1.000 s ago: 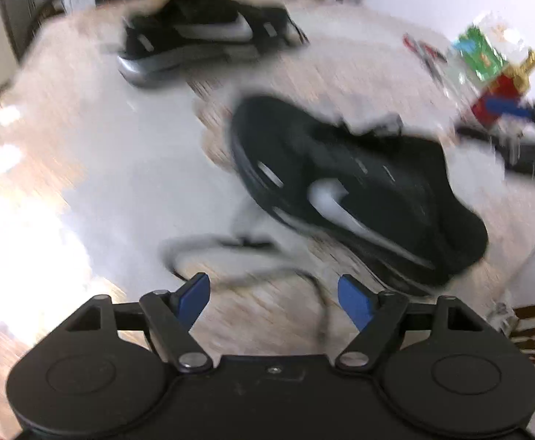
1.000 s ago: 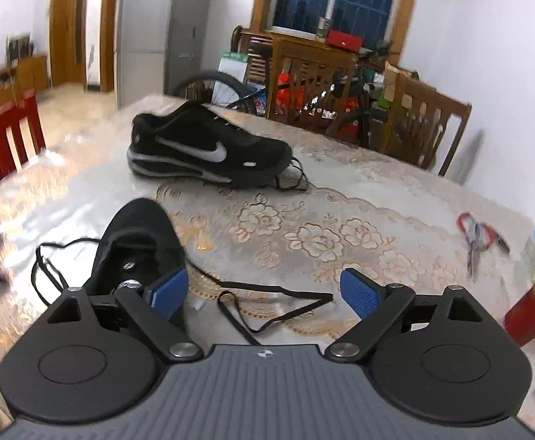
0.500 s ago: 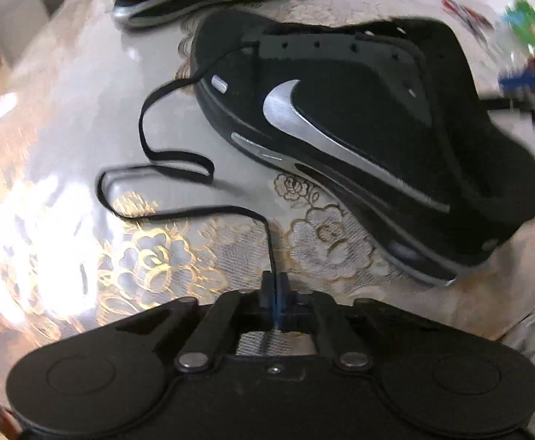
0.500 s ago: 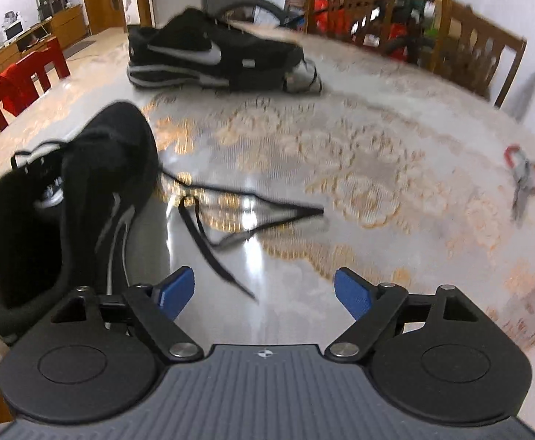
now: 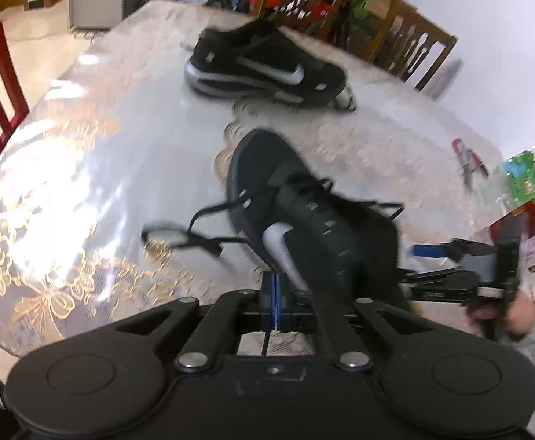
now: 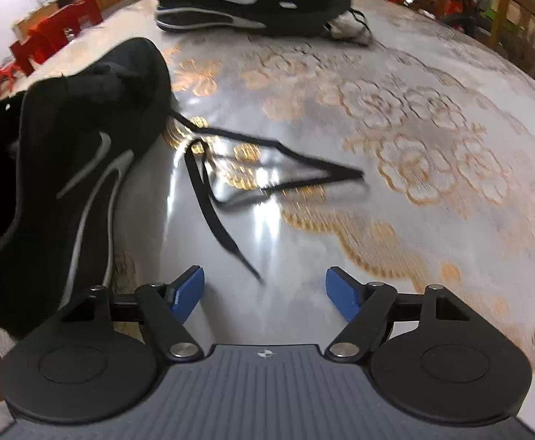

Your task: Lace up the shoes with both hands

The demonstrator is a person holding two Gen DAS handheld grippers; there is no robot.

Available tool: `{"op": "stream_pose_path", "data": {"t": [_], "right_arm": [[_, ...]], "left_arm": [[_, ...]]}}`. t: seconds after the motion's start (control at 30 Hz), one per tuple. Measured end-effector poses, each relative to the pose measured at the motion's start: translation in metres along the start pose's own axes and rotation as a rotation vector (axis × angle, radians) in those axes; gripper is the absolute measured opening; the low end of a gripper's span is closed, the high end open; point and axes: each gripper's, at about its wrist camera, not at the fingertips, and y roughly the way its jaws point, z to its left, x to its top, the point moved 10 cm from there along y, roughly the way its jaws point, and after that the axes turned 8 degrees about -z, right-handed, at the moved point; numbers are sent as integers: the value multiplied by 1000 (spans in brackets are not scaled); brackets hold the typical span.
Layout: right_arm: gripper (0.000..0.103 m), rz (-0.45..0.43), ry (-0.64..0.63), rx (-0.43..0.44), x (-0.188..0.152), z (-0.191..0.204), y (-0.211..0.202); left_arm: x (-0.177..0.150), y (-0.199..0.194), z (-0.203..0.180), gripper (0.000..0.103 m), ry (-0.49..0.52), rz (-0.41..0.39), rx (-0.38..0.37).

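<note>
Left gripper (image 5: 274, 306): we see its blue pads pressed together on one end of the black lace (image 5: 208, 240).
Right gripper (image 6: 263, 293): jaws wide and closing, the other lace end (image 6: 230, 242) between them, untouched.
Near shoe (image 5: 304, 216): black, by the tabletop's (image 5: 120, 146) near edge.
Far shoe (image 5: 267, 66): towards the far edge.
</note>
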Motion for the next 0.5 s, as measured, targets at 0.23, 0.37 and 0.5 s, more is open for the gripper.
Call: {"op": "stream_pose_path", "data": {"t": [0.23,0.37,0.5], "right_arm": [[48,-5,-147,6,17,19,9],[2,12,-303,-9,7,37,1],[1,35,-63,37,16,23,-3]], "left_arm": [[-10,0,-12,1,-40,11,-25],[-10,-1,-8,1,-86,-2,-20],[-8,-4,-5,1,-95,-16,4]]}}
